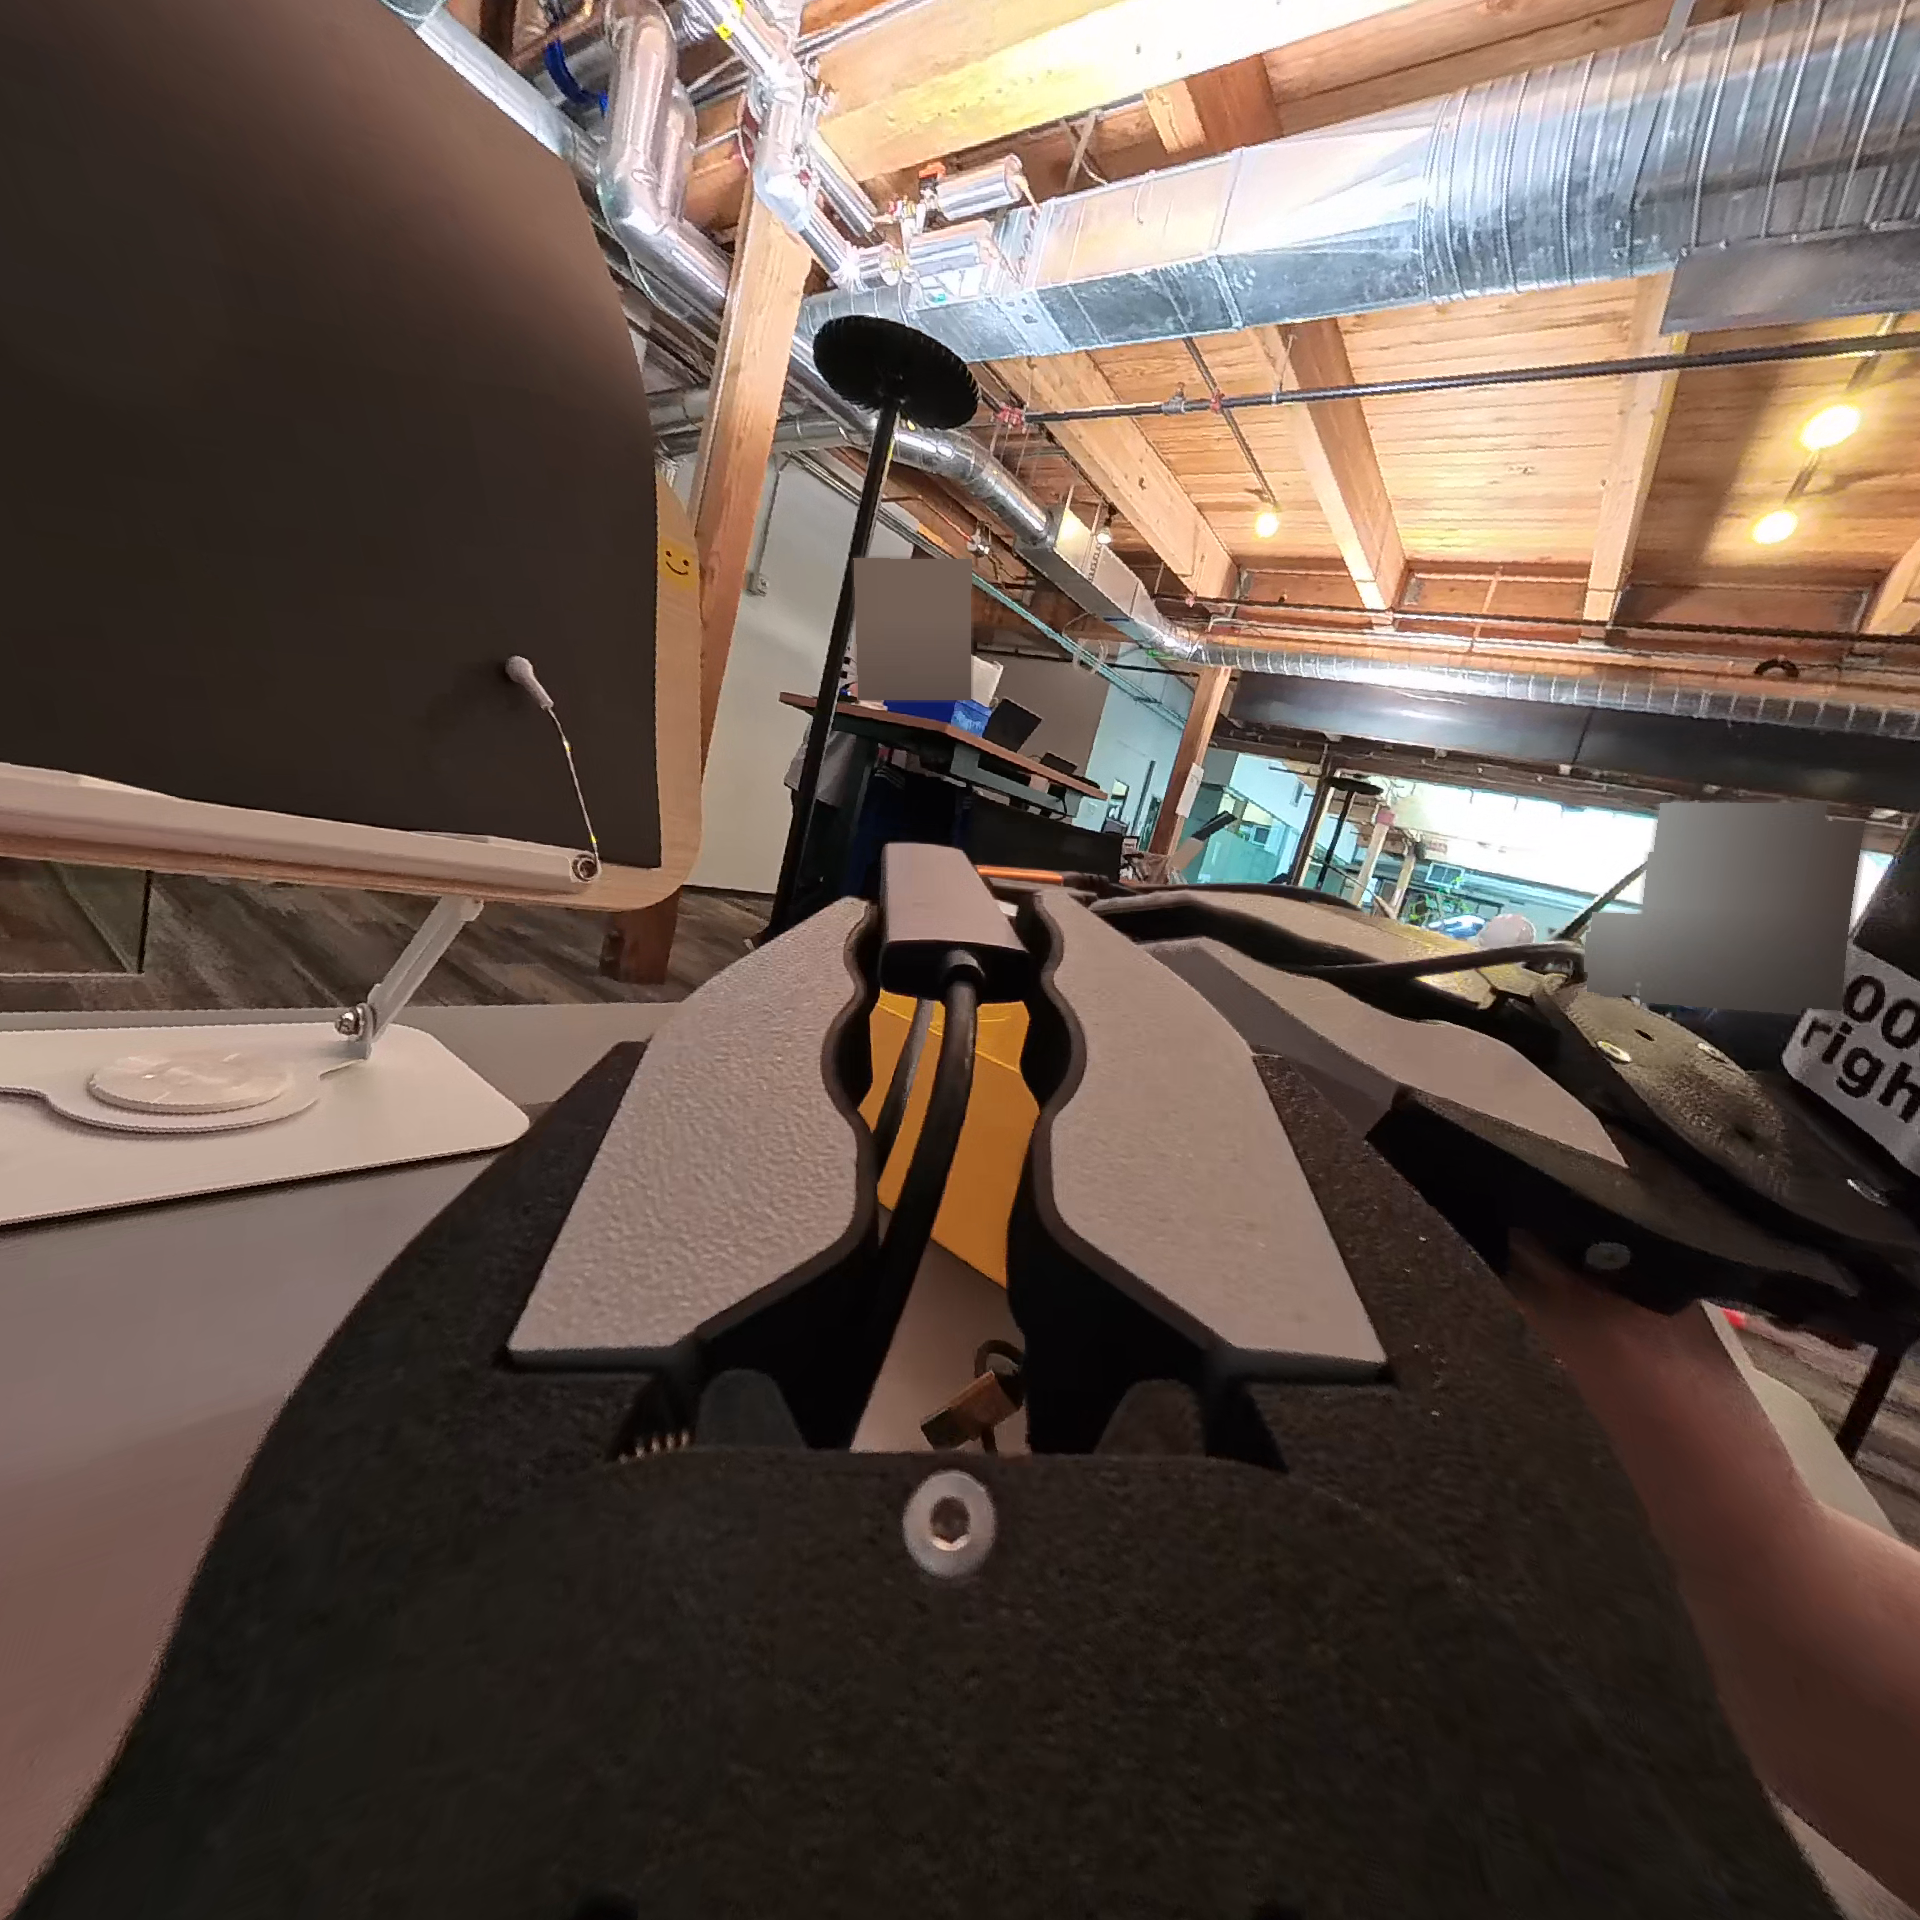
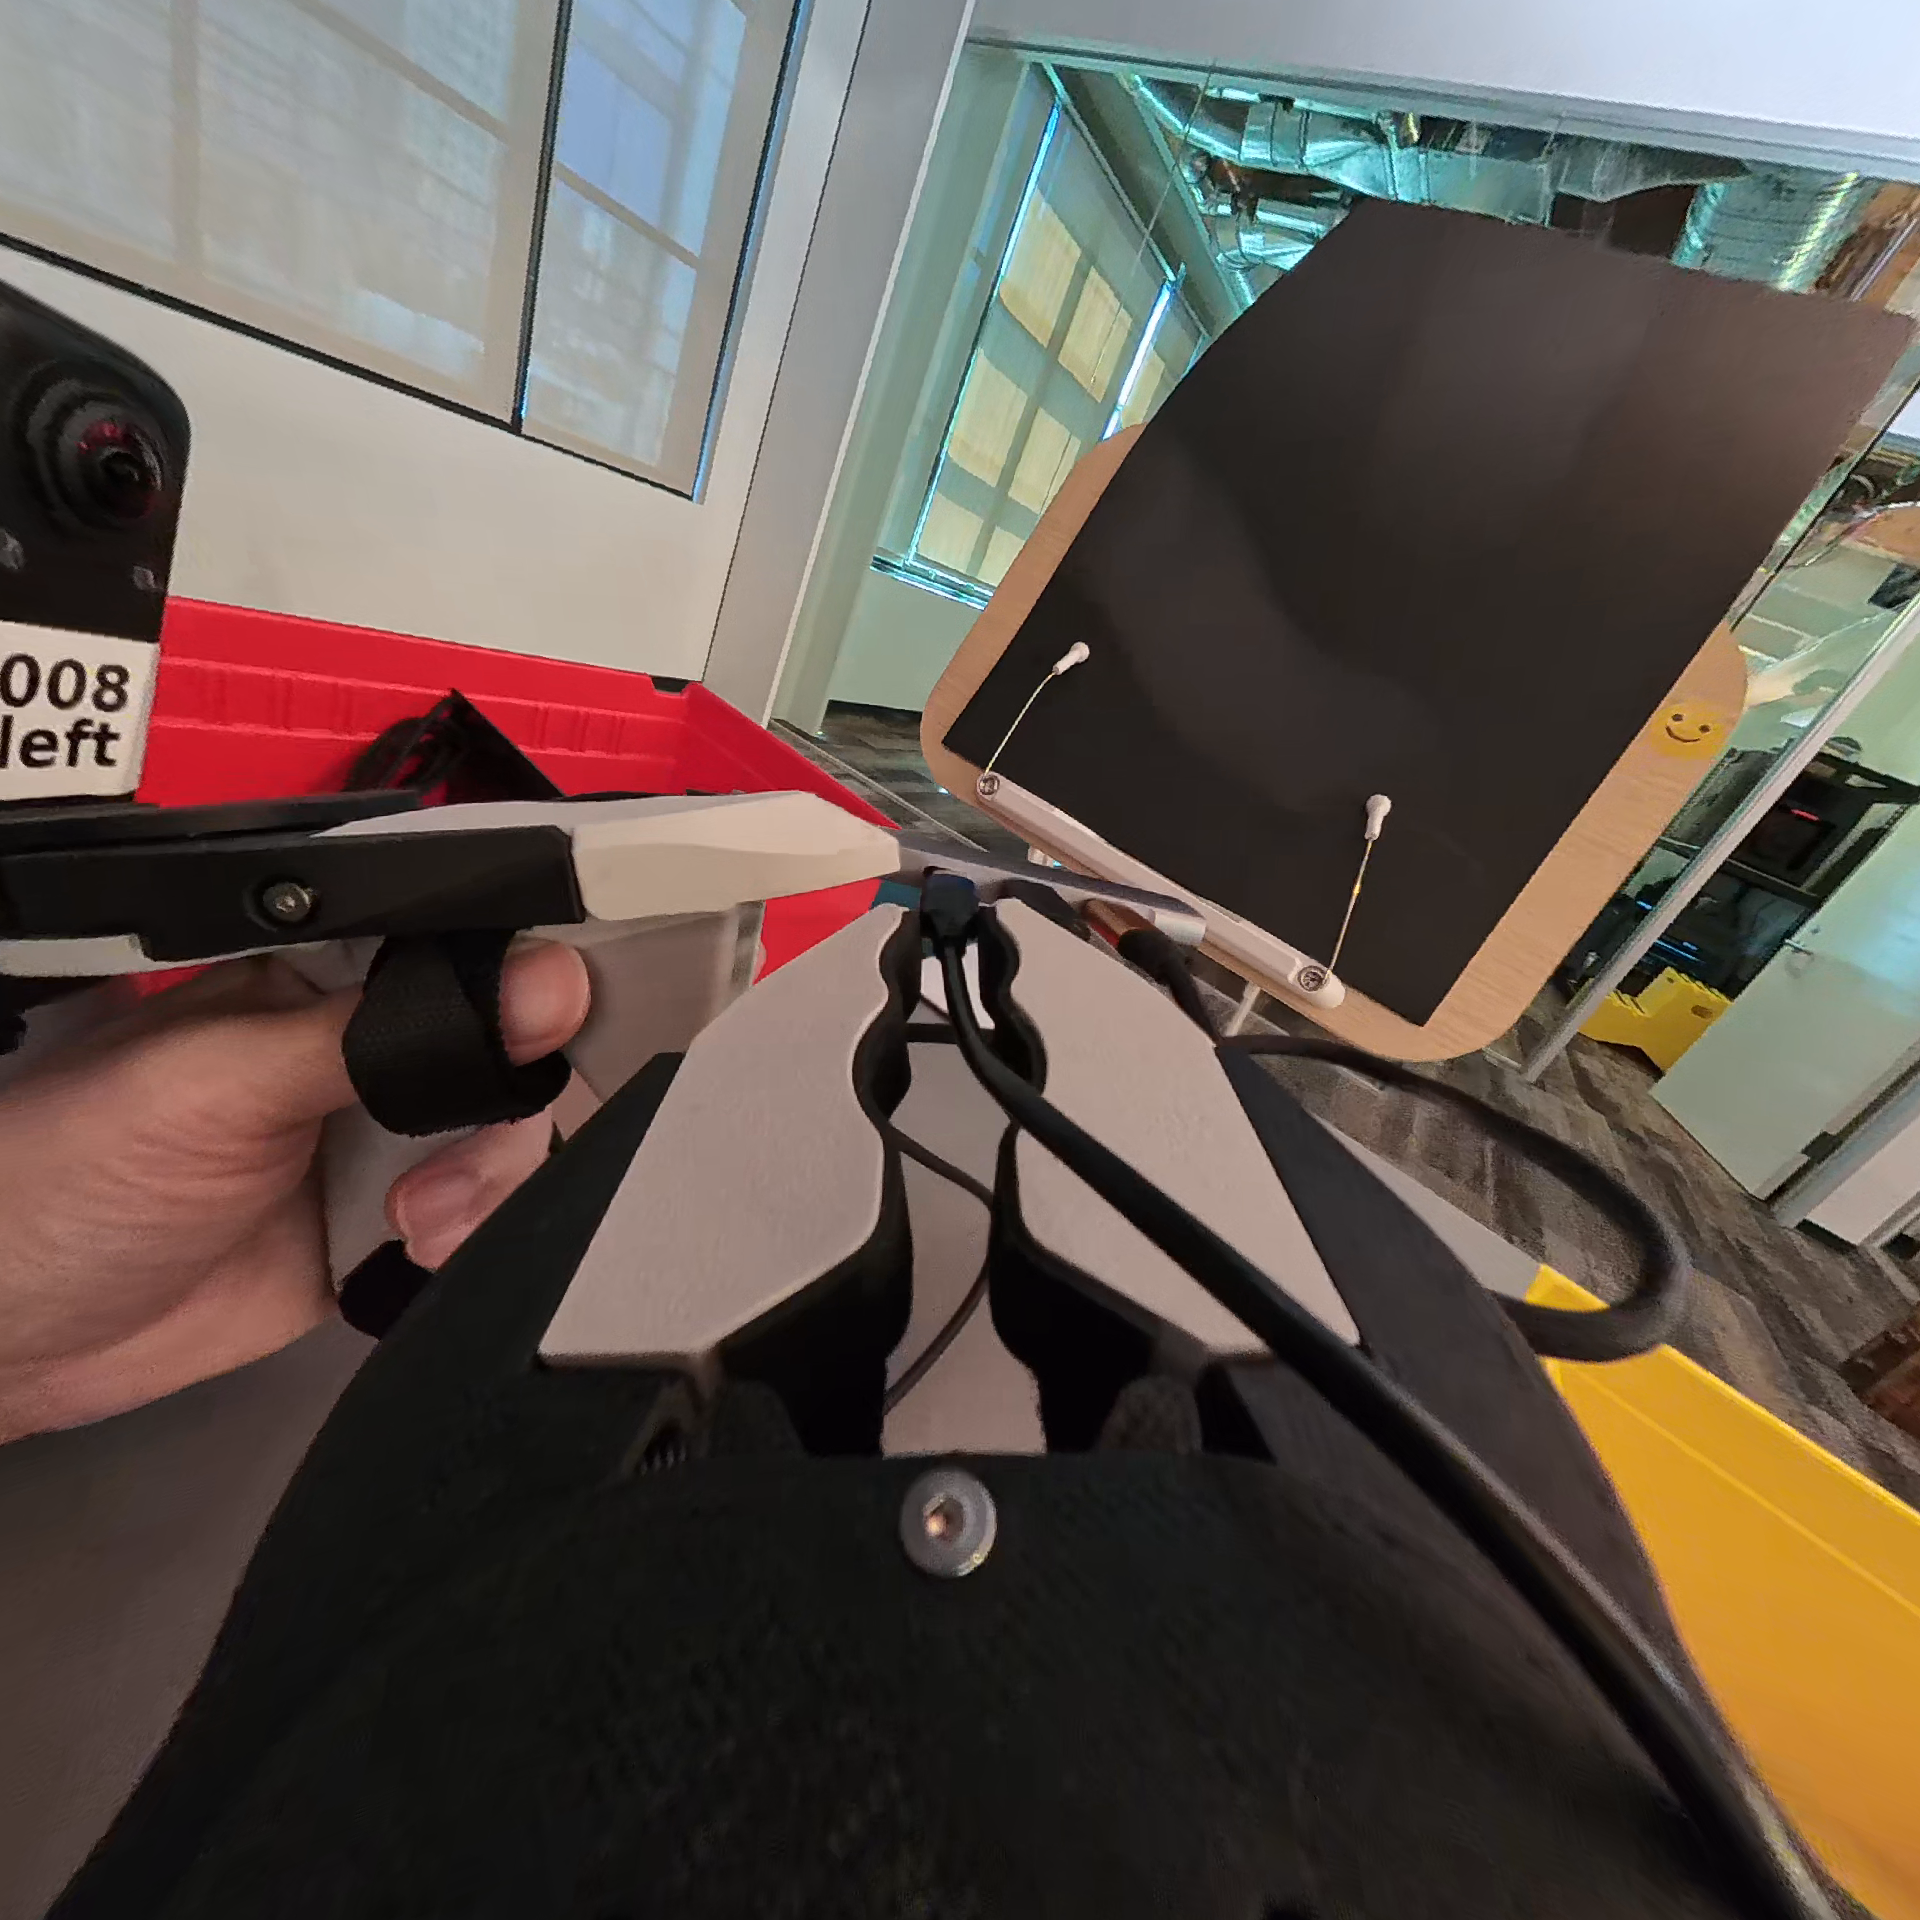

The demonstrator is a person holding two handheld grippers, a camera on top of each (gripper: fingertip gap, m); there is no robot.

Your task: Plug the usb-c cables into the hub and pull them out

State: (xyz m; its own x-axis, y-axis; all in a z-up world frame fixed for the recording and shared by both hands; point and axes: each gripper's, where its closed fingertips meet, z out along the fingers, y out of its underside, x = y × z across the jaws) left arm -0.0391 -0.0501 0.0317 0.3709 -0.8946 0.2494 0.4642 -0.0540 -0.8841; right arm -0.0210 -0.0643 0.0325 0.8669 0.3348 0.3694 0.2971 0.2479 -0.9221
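Note:
My left gripper [image 1: 948, 920] is shut on a slim dark grey hub [image 1: 940, 904] and holds it above the table. The hub's own black lead [image 1: 961, 1049] hangs down between the fingers. My right gripper [image 2: 951, 920] is shut on a black USB-C plug [image 2: 948, 896], whose cable [image 2: 1143, 1174] trails back over the gripper. The plug's tip meets the side of the hub [image 2: 1049, 883], held by the left gripper [image 2: 862, 852]. I cannot tell whether it is seated. A second, copper-coloured plug [image 2: 1127, 923] sits in the hub farther right. The right gripper [image 1: 1174, 935] reaches in from the right.
A black board with a wooden rim [image 2: 1403, 623] leans on a white stand [image 1: 239, 1101] just beyond the hub. A red bin [image 2: 416, 707] stands behind the left gripper. A yellow bin [image 2: 1766, 1558] lies below right. A small padlock [image 1: 971, 1408] lies on the grey table [image 1: 125, 1403]. Less than 4 cm separates the two grippers' tips.

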